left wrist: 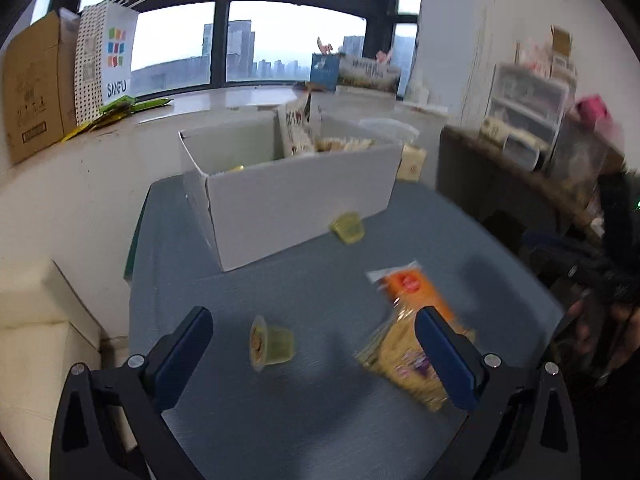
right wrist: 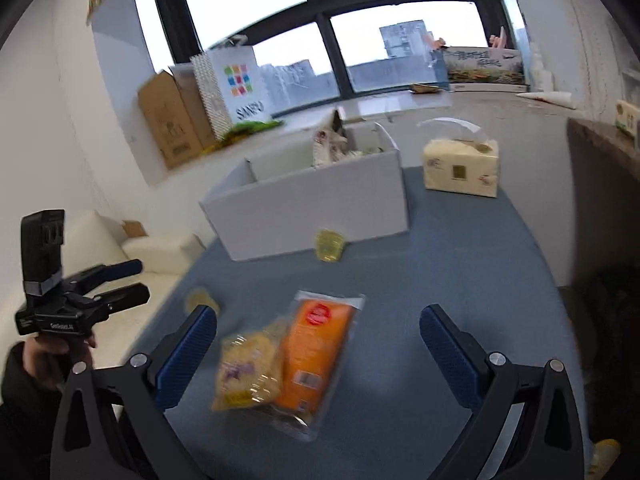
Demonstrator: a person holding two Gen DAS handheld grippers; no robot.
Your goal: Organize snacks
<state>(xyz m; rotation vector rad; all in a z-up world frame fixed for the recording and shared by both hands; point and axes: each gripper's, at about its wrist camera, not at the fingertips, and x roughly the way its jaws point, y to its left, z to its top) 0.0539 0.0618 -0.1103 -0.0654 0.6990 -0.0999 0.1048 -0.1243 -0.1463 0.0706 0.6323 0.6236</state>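
Note:
A white cardboard box point(left wrist: 288, 204) point(right wrist: 316, 208) with snacks inside stands at the far side of the blue table point(left wrist: 312, 432). A yellow jelly cup point(left wrist: 347, 228) point(right wrist: 329, 244) lies in front of it. A second jelly cup point(left wrist: 270, 344) point(right wrist: 200, 300) lies on its side near my left gripper point(left wrist: 316, 340), which is open and empty above the table. An orange snack pack point(left wrist: 416, 292) point(right wrist: 316, 352) and a yellow snack pack point(left wrist: 404, 364) point(right wrist: 248, 368) lie side by side under my right gripper point(right wrist: 316, 336), open and empty.
A tissue pack point(right wrist: 462, 168) sits right of the box. The windowsill holds a cardboard carton point(left wrist: 34, 84) and a white SANFU bag point(left wrist: 106, 54). A cream sofa point(left wrist: 44, 328) is left of the table; a cluttered dark desk point(left wrist: 520, 176) is on the right.

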